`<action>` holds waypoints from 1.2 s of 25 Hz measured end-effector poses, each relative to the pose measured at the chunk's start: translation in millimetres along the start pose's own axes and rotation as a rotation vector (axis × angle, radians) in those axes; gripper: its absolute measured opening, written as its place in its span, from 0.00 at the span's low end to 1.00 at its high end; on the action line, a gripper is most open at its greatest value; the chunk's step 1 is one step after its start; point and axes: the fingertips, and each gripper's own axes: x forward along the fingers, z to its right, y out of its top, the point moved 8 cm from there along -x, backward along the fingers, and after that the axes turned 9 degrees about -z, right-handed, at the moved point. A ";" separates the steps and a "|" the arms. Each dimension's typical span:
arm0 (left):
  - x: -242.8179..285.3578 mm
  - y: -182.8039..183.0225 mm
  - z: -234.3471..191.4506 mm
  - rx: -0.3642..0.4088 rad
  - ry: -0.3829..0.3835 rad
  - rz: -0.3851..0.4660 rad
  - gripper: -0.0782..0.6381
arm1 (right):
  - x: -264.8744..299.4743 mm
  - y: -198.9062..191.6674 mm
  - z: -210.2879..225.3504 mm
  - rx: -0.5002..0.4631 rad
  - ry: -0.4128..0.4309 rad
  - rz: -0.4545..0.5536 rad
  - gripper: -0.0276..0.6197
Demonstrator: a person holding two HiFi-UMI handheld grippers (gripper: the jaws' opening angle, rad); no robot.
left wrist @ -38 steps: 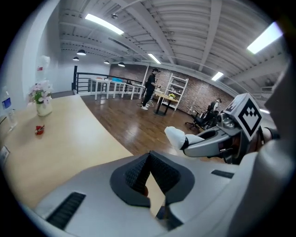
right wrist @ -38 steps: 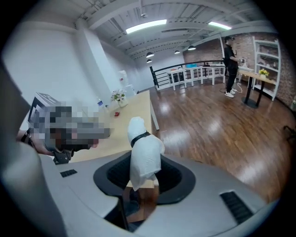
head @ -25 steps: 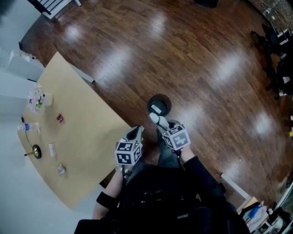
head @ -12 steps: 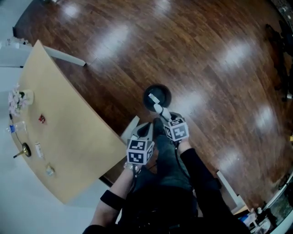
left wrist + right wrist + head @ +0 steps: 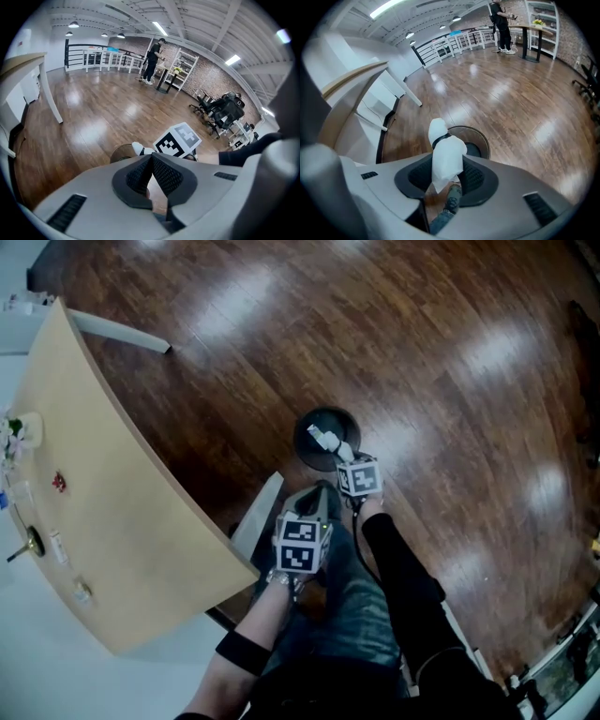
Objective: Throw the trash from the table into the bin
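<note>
The right gripper [image 5: 342, 456] has its fingers clamped on the white wrapper [image 5: 447, 157] just above the bin [image 5: 485, 140]; the left gripper [image 5: 151, 164] has its fingers closed on nothing. If I release off-centre, the wrapper could catch the rim and land on the floor [image 5: 511, 93]

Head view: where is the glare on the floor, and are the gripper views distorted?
Head view: pale glare patches lie across the wooden floor. Left gripper view: fisheye bending, black corners. Right gripper view: same bending; the white trash piece looks sharp.
</note>
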 end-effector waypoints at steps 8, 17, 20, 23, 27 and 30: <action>4.6 -6.5 -4.0 -0.037 0.017 0.003 0.11 | 25.3 19.5 10.6 0.033 0.008 0.021 0.60; -12.1 -5.5 3.9 -0.061 0.019 0.021 0.11 | -11.0 6.9 -4.5 0.009 0.015 0.041 0.60; -25.3 -0.6 8.2 -0.048 0.015 0.036 0.11 | -42.8 5.8 -14.1 0.000 0.024 0.058 0.60; -46.5 6.6 14.6 -0.027 -0.012 0.066 0.11 | -91.3 6.0 -29.5 -0.021 0.031 0.078 0.60; -88.9 15.9 25.6 -0.002 -0.066 0.109 0.11 | -165.9 -0.3 -60.0 -0.052 0.048 0.118 0.60; -119.5 19.1 29.7 0.039 -0.079 0.116 0.11 | -214.1 -7.0 -83.0 -0.061 0.047 0.152 0.60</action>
